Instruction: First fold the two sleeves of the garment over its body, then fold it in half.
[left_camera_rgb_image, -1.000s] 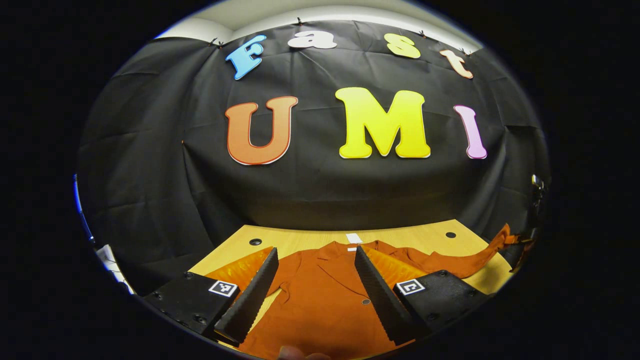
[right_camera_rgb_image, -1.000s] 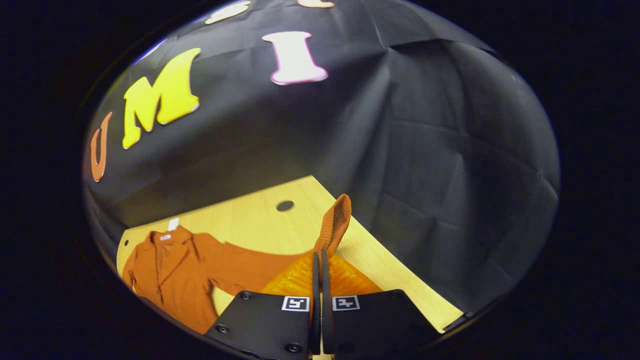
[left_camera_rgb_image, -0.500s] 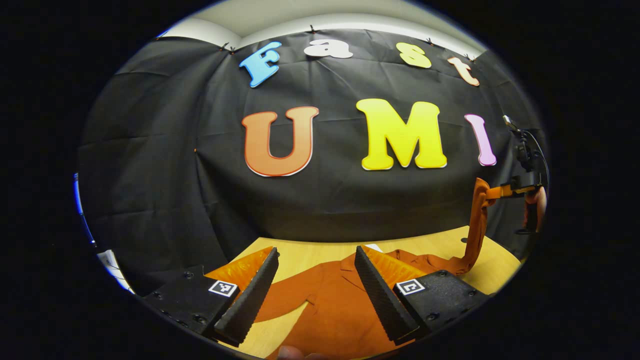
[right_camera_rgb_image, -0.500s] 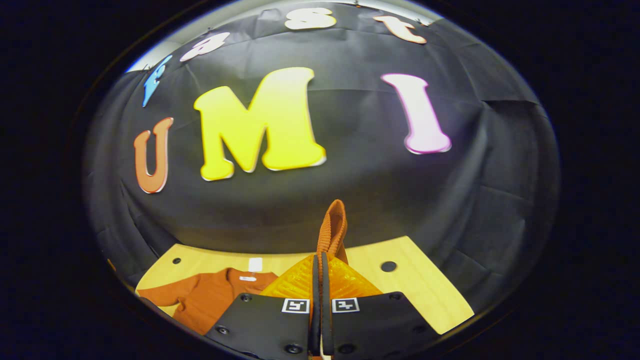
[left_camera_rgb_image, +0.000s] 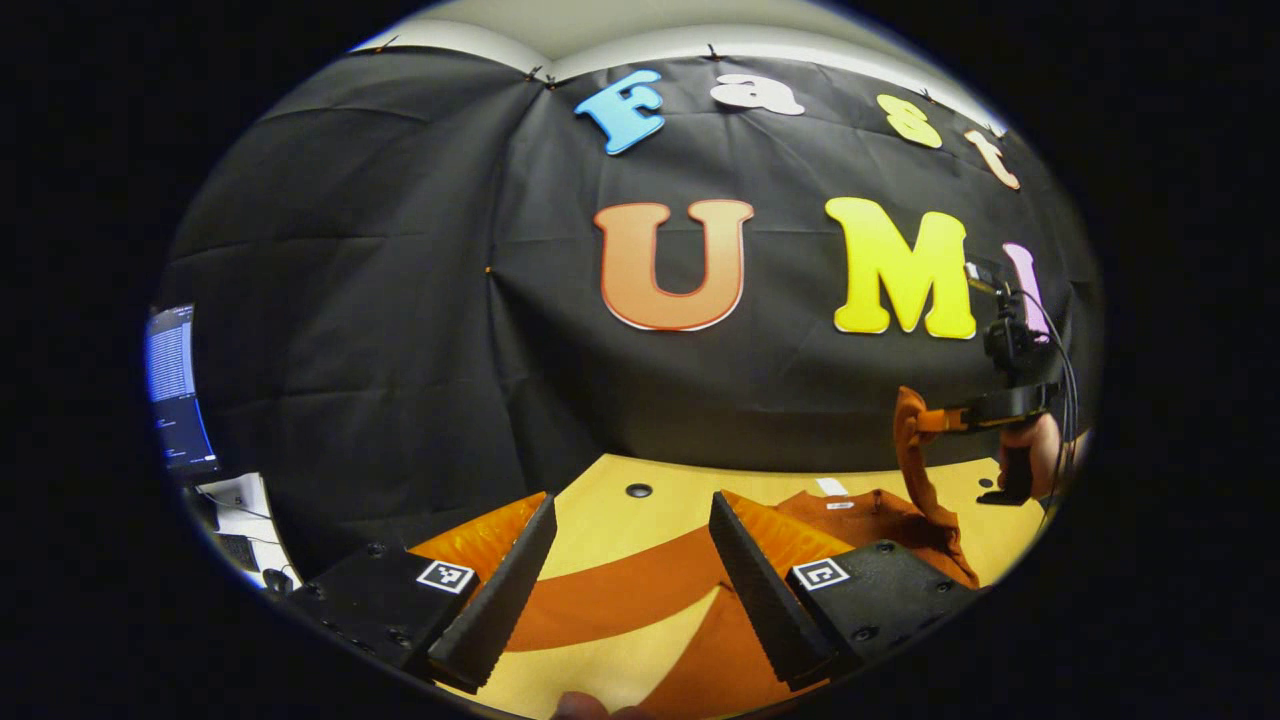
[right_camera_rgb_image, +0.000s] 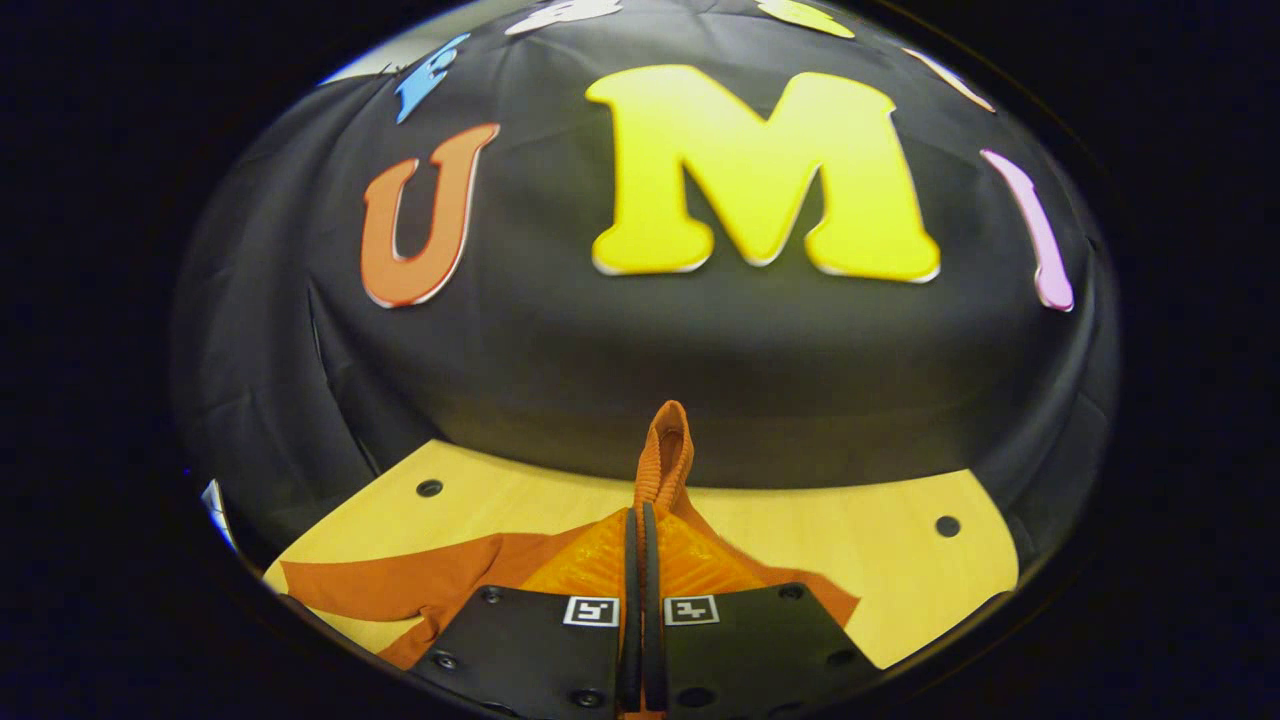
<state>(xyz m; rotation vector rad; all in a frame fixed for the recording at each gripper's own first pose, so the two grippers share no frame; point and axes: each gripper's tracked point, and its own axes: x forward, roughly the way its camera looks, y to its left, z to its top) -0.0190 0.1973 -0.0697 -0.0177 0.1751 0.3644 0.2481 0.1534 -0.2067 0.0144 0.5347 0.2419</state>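
We count one rust-orange knit garment (left_camera_rgb_image: 640, 590) lying flat on the light wooden table (left_camera_rgb_image: 600, 505), directly under and ahead of the left gripper (left_camera_rgb_image: 632, 585), whose fingers are spread wide with nothing between them. The right gripper (right_camera_rgb_image: 637, 560) is clamped tight on one ribbed sleeve cuff (right_camera_rgb_image: 665, 455), which stands up just past its tips — in the left gripper view that gripper (left_camera_rgb_image: 940, 420) hangs far off to the side, with the sleeve draped down from it. We judge the fabric soft, light and floppy — best pinched at the cuff or hem. Two sleeves: one lifted, the other (left_camera_rgb_image: 600, 590) flat between the left fingers.
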